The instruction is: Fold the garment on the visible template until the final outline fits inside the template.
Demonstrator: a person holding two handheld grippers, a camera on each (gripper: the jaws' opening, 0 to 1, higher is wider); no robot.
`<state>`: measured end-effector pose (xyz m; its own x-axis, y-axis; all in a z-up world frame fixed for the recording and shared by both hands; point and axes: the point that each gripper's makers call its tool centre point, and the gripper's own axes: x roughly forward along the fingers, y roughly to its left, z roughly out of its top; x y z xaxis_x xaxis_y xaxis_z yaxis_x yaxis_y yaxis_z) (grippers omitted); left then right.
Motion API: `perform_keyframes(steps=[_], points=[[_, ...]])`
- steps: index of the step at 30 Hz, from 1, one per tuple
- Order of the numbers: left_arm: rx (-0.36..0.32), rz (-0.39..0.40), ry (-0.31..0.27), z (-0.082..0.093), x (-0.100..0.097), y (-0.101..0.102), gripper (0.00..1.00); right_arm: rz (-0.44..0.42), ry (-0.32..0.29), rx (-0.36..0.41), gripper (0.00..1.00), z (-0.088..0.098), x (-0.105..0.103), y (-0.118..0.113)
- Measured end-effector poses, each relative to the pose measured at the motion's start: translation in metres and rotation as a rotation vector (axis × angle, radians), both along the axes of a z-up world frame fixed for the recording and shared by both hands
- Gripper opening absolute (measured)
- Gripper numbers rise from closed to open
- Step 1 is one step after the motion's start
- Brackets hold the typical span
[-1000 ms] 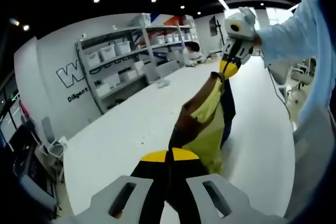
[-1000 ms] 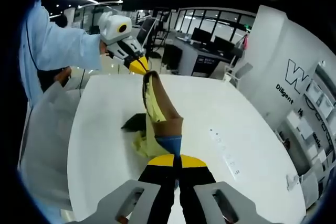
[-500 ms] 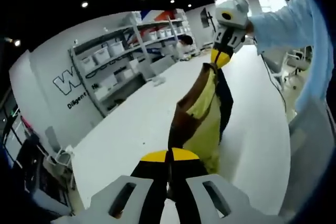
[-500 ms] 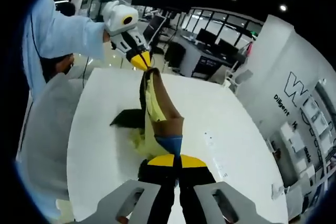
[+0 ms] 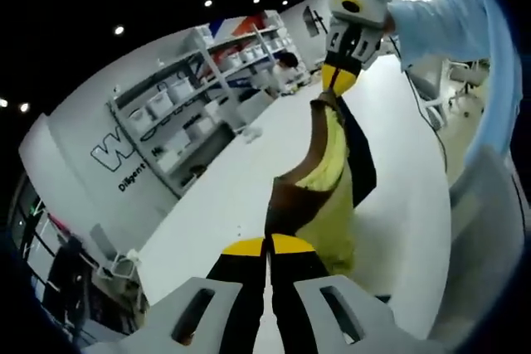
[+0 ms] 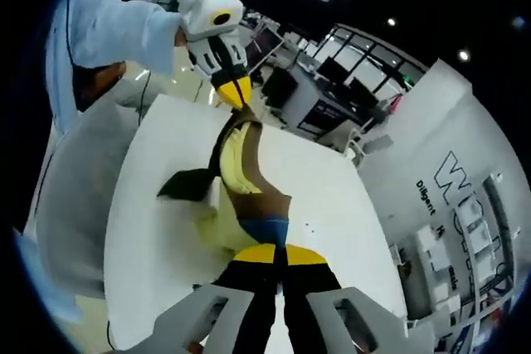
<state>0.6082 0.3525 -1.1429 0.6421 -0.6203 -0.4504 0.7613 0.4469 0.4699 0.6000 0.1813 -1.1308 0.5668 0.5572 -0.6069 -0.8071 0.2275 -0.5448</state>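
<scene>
Both tongs are clamped on the garment, one at each end. Left gripper [image 5: 267,244], seen at the bottom of the left gripper view, has its yellow-tipped jaws pressed together over a brown edge of the garment [image 5: 319,188]. Right gripper [image 6: 267,252], seen at the bottom of the right gripper view, likewise has its jaws pressed together, pinching a blue and brown edge of the cloth.

Each tool also appears in the other's view: the right one at upper right of the left gripper view, the left one at upper left of the right gripper view, each held by a hand in a pale blue sleeve [image 6: 108,26], with yellow tips biting the far end of the cloth.

Garment: yellow, brown and dark navy, stretched between the two tools and raised off the white table [image 6: 323,196]. Its lower part hangs down; whether it touches the tabletop cannot be told. A dark flap sticks out to one side.

Surroundings: shelving [image 5: 187,109] with white bins along a grey wall bearing lettering; desks and monitors beyond the table.
</scene>
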Motion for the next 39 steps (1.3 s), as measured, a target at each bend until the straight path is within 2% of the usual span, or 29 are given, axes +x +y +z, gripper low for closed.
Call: perform_keyframes(steps=[4,10,18,25,30,34,39], points=[[0.017,-0.010,-0.017,0.010,-0.017,0.000,0.00,0.019,-0.010,-0.002,0.00,0.012,-0.019,0.000],[0.002,-0.038,-0.050,0.038,-0.041,-0.006,0.00,0.064,-0.019,-0.007,0.00,0.029,-0.046,0.007],[0.035,-0.110,-0.094,0.070,-0.073,-0.018,0.00,0.143,-0.007,-0.025,0.00,0.051,-0.081,0.015],[0.068,-0.147,-0.129,0.096,-0.097,-0.022,0.00,0.196,-0.020,-0.038,0.00,0.071,-0.108,0.022],[0.091,-0.169,-0.161,0.114,-0.113,-0.029,0.00,0.250,-0.040,-0.034,0.00,0.084,-0.128,0.036],[0.115,-0.174,-0.165,0.113,-0.115,-0.031,0.00,0.261,-0.050,-0.038,0.00,0.084,-0.131,0.042],[0.126,-0.155,-0.111,0.083,-0.107,-0.027,0.00,0.228,-0.035,-0.075,0.00,0.064,-0.121,0.037]])
